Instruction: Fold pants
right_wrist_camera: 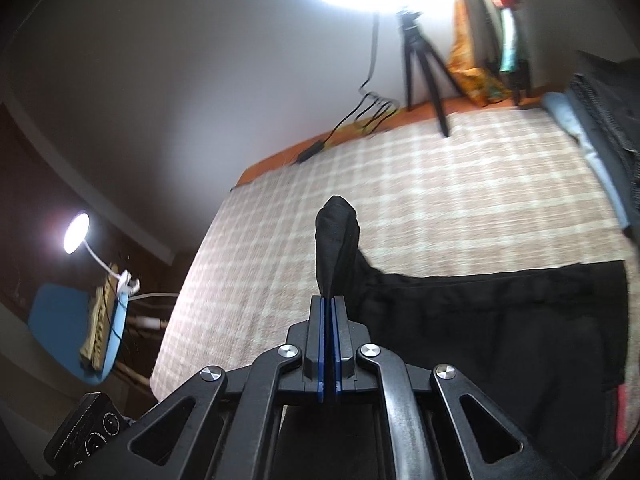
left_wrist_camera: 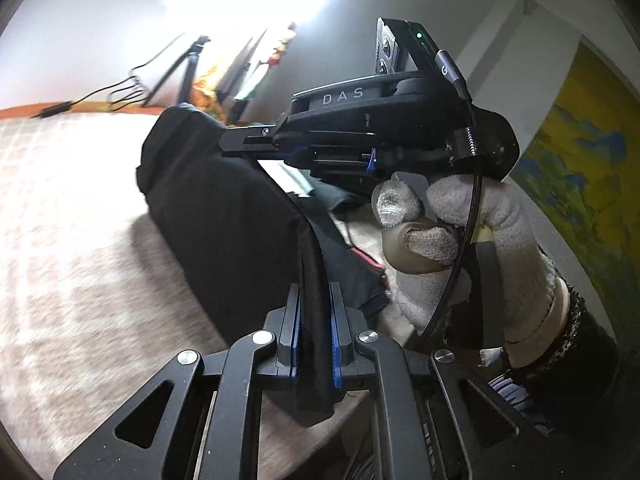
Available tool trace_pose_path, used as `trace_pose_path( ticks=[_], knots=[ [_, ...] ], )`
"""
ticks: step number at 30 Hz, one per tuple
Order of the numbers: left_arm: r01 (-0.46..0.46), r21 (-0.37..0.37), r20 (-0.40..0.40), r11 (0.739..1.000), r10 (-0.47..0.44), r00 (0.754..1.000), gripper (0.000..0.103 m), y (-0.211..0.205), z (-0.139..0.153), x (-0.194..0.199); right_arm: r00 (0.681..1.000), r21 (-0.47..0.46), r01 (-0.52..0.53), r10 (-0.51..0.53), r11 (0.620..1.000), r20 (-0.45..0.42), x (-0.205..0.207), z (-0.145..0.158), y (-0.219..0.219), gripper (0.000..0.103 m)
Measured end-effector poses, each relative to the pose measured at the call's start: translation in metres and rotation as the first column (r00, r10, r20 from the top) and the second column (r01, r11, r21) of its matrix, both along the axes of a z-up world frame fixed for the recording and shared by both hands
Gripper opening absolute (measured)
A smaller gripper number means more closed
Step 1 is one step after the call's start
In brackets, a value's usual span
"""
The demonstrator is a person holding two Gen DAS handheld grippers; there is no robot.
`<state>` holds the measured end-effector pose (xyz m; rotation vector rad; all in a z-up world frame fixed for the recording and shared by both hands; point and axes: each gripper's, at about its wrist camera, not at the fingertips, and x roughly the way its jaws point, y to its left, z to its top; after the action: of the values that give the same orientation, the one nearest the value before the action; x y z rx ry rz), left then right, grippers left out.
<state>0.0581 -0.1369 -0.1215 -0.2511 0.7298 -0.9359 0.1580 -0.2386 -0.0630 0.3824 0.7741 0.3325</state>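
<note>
Pants (right_wrist_camera: 480, 320) of black soft cloth lie on the bed (right_wrist_camera: 440, 184), spread toward its near right edge, and both grippers lift one border of them. The left gripper (left_wrist_camera: 316, 340) has its fingers pinching a thick folded band of the cloth. The right gripper (right_wrist_camera: 329, 340) has its fingers pressed together on a thin bunched tip. The cloth seems light and limp, so it will sag and can slip from a narrow pinch. I think the thick hem is the safer place to hold.

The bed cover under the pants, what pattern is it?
The bed cover is beige-and-white plaid, clearest in the right wrist view.
</note>
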Motion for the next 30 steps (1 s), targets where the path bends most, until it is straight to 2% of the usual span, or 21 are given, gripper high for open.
trace_pose_path(
  ticks=[14,22,30],
  knots=[
    [0.118,0.010,0.010,0.993,-0.118,0.993,0.009,-0.071,0.008,0.007,0.988,0.074,0.150,-0.152,0.986,0.025,-0.030,0.000,-0.092,0.000],
    [0.167,0.023,-0.009,0.986,-0.167,0.986,0.009,-0.117,0.002,0.027,0.975,0.086,0.220,-0.221,0.972,-0.004,-0.036,-0.017,-0.139,0.000],
    [0.206,0.041,-0.032,0.978,-0.205,0.978,0.009,-0.149,-0.008,0.031,0.966,0.087,0.256,-0.254,0.963,-0.036,-0.037,-0.033,-0.171,0.000]
  ],
)
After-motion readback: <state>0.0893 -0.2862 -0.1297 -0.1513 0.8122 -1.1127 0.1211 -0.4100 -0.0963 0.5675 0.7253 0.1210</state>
